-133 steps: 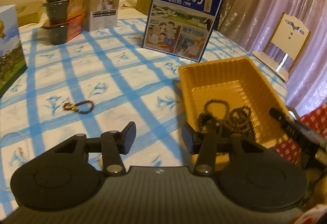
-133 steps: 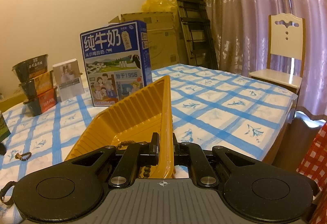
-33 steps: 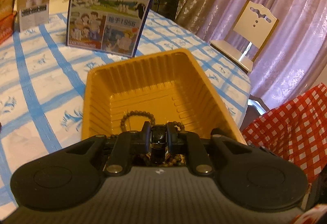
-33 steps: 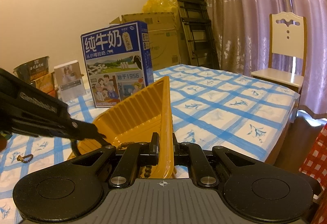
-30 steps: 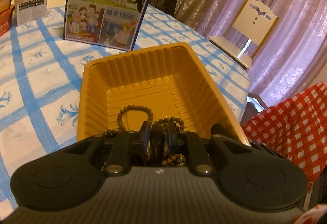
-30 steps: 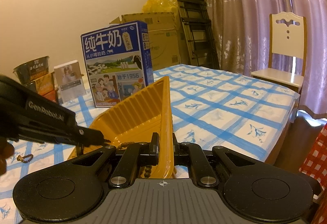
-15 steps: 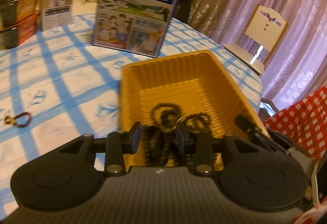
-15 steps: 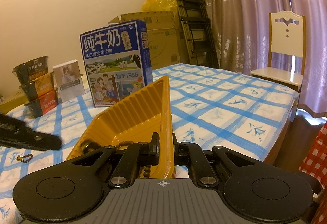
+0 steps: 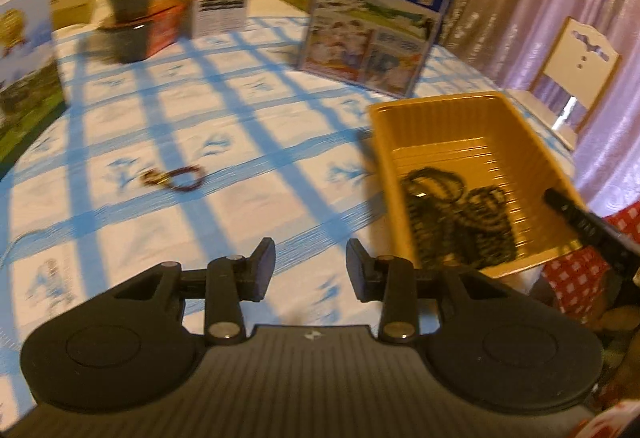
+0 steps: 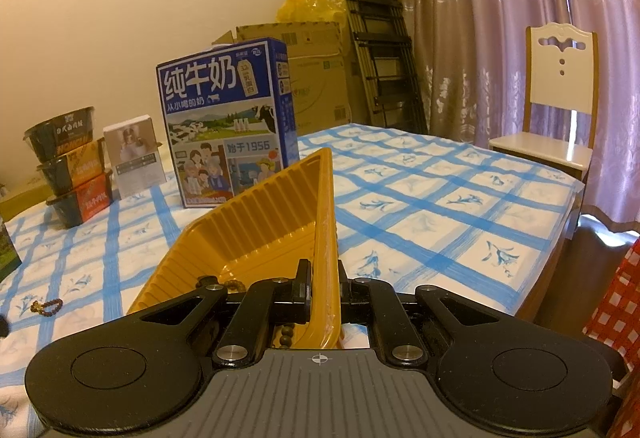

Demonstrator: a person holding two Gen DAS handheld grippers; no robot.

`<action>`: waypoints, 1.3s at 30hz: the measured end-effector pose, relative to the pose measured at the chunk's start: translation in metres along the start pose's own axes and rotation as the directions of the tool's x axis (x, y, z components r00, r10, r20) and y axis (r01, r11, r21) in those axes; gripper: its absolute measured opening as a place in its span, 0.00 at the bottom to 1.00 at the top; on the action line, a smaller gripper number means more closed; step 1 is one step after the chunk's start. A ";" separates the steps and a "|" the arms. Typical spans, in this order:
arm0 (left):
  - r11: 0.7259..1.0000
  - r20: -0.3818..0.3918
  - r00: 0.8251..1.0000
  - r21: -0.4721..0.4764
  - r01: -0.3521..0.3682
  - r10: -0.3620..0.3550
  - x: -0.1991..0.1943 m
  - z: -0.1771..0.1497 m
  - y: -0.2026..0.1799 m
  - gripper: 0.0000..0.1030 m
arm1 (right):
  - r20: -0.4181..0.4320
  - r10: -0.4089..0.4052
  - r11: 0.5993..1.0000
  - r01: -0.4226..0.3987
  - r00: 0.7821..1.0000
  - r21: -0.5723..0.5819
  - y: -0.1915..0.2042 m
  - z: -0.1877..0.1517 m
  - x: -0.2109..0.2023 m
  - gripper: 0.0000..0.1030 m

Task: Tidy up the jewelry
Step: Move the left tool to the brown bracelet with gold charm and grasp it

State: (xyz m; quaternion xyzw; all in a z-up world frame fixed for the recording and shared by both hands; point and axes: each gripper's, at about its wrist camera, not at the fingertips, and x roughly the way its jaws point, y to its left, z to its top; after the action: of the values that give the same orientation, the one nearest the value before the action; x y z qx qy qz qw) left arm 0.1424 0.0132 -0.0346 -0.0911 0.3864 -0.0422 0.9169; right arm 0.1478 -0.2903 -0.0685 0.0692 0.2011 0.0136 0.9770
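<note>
On the checked tabletop (image 9: 248,126), at left, a red-brown bead bracelet (image 9: 176,177) lies apart from the spread, empty left tongs (image 9: 310,269). At right, the yellow tray (image 9: 460,118) holds dark bead strings (image 9: 456,214); the right tongs (image 10: 323,284) pinch its rim.

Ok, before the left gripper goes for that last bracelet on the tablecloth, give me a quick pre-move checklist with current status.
1. Left gripper empty, fingers apart: ok.
2. Reddish bracelet lying free on the tablecloth, nothing on it: ok, though that view is motion-blurred.
3. Path from the left gripper to the bracelet: ok, only bare cloth between them.
4. Right gripper shut on the yellow tray wall: ok.
5. Dark bead strands inside the tray: ok; whether the beads seen under the right gripper hang over the rim, cannot tell.
6. Milk carton and stacked bowls away from the bracelet: ok.
</note>
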 end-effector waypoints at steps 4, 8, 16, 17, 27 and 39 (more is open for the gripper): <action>0.998 -0.004 0.998 -0.019 -0.060 0.060 -0.011 -0.009 0.021 0.33 | 0.001 0.000 1.000 0.000 1.000 0.000 0.000 0.000 0.000 0.09; 0.994 -0.002 0.995 -0.025 -0.105 0.105 -0.018 -0.015 0.038 0.34 | 0.000 -0.001 1.000 0.001 1.000 -0.002 0.000 0.000 0.000 0.09; 0.987 0.018 0.986 -0.012 -0.163 0.163 0.000 -0.014 0.057 0.34 | -0.005 -0.009 1.000 0.009 1.000 -0.012 -0.001 0.000 0.000 0.09; 0.986 0.016 0.986 -0.011 -0.168 0.168 0.005 -0.013 0.059 0.34 | -0.005 -0.009 1.000 0.009 1.000 -0.014 -0.001 0.000 0.000 0.09; 0.977 0.017 0.977 -0.010 -0.213 0.213 0.057 0.008 0.086 0.34 | -0.014 -0.024 0.999 0.023 1.000 -0.032 -0.002 -0.003 0.005 0.09; 0.971 0.011 0.971 -0.009 -0.237 0.237 0.114 0.041 0.108 0.41 | -0.022 -0.045 0.998 0.044 0.999 -0.055 -0.001 -0.008 0.009 0.08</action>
State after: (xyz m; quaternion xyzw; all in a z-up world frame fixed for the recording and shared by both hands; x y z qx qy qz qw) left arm 0.2519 0.1079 -0.1082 -0.0478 0.3893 0.0696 0.9172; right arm 0.1527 -0.2894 -0.0790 0.0379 0.2135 -0.0019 0.9762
